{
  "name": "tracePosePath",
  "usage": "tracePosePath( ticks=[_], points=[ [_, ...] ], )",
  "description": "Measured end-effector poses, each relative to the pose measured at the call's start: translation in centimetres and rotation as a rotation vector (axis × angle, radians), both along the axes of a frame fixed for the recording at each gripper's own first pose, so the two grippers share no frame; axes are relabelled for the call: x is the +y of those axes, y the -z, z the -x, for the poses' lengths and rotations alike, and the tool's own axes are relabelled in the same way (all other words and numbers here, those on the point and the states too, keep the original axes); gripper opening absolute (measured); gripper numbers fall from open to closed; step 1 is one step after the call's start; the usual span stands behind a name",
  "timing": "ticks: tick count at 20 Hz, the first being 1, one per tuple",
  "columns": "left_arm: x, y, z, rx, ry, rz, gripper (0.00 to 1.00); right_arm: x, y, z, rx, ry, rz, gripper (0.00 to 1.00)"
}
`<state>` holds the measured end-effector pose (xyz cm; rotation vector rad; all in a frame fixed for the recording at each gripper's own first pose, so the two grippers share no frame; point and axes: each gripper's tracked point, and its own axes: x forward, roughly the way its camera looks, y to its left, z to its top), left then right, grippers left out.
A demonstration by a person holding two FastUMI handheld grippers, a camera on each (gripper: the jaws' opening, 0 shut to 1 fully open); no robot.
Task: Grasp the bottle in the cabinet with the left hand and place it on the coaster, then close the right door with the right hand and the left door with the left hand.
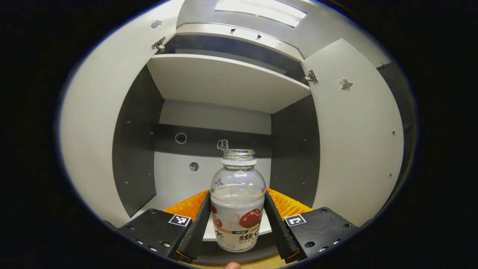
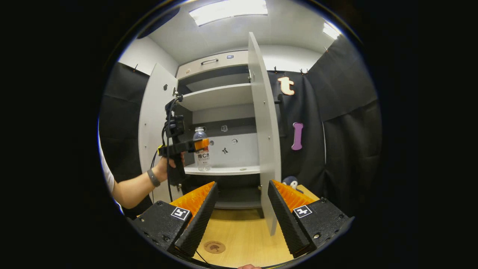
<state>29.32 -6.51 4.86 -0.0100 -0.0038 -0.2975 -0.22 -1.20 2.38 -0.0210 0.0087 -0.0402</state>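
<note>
One bottle (image 1: pixel 238 201) (two doors (image 1: pixel 358 138))

bottle (image 2: pixel 202 153) is standing on the cabinet shelf (image 2: pixel 231 170), and the coaster (image 2: pixel 214 247) just lies flat on the wooden worktop (image 2: pixel 246 231) below.

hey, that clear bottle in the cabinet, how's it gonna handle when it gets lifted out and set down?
The bottle looks empty and has no cap, so it is probably light. Its clear thin walls may flex where the left tool closes on its label. Tall and narrow, it could tip when set on the coaster.
</note>
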Motion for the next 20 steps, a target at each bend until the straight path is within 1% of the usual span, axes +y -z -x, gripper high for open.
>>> tracePosePath(
  ticks=[2, 7, 9, 11, 13, 15, 17, 20],
  points=[
    [0.4, 1.2, 2.7, 0.015, -0.006, -0.013, 0.76, 0.3, -0.3, 0.2, -0.009, -0.021, 0.005, 0.83],
    [0.9, 6.5, 8.5, 0.088, -0.028, 0.055, 0.76, 0.5, -0.9, 0.1, -0.008, -0.052, -0.002, 0.83],
    [1.1, 8.6, 10.5, 0.080, -0.048, 0.059, 0.76, 0.5, -1.4, -0.1, -0.006, -0.065, 0.000, 0.83],
    [0.7, 10.8, 12.5, 0.073, -0.051, 0.045, 0.76, 0.5, -2.3, 0.0, -0.019, -0.082, 0.014, 0.83],
    [0.2, 13.5, 14.5, 0.092, -0.057, 0.038, 0.76, 0.4, -3.1, 0.0, -0.026, -0.093, 0.029, 0.83],
    [-0.4, 16.0, 16.1, 0.119, -0.063, 0.045, 0.76, 0.1, -3.9, -0.1, -0.039, -0.088, 0.020, 0.83],
    [-0.4, 18.0, 17.0, 0.125, -0.087, 0.033, 0.76, 0.0, -4.9, 0.2, -0.053, -0.085, 0.010, 0.83],
    [-0.6, 21.1, 18.1, 0.135, -0.115, 0.039, 0.76, -0.2, -5.3, 0.5, -0.044, -0.074, 0.038, 0.83]
  ],
)
